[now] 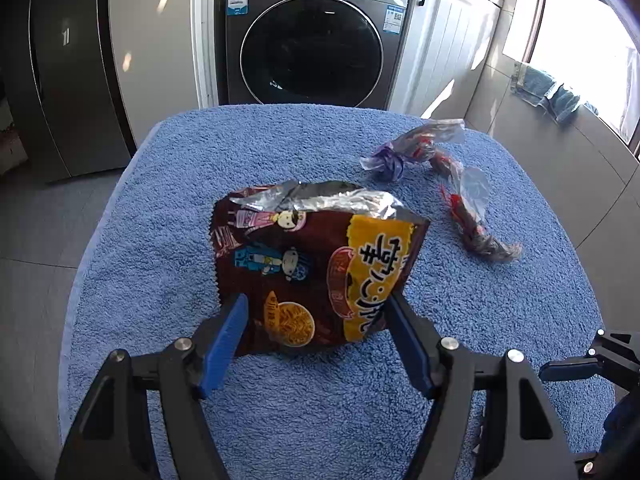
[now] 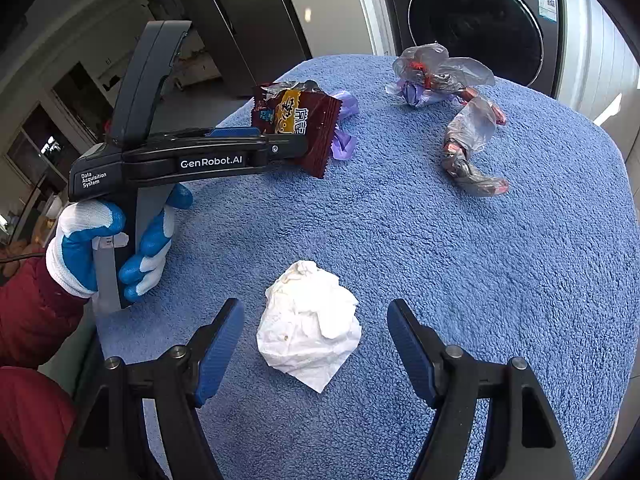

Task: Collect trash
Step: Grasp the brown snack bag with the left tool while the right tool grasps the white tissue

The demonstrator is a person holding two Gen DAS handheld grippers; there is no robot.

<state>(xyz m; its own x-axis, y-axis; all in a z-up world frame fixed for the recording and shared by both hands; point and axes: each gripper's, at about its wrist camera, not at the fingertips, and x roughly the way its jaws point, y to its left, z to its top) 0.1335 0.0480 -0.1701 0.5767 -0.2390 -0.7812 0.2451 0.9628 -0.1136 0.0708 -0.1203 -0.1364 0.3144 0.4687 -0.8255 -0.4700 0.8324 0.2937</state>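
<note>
A brown and yellow snack bag (image 1: pixel 304 264) with a torn foil top stands on the blue towel (image 1: pixel 160 208). My left gripper (image 1: pixel 316 308) is open, its blue pads at the bag's two side edges and the bag showing no dent. In the right wrist view the left gripper (image 2: pixel 298 140), held by a gloved hand (image 2: pixel 100 240), reaches the bag (image 2: pixel 316 120) from the left. A crumpled white tissue (image 2: pixel 310 324) lies between the wide-apart fingers of my open right gripper (image 2: pixel 316 316), untouched. Twisted clear plastic wrappers (image 2: pixel 468 148) lie further back.
A purple plastic piece (image 2: pixel 346 136) lies just behind the snack bag. A washing machine (image 1: pixel 312 44) and a white cabinet (image 1: pixel 444 40) stand beyond the table's far edge, a dark fridge (image 1: pixel 60 72) to the left. One finger (image 1: pixel 568 370) of the right gripper shows low right.
</note>
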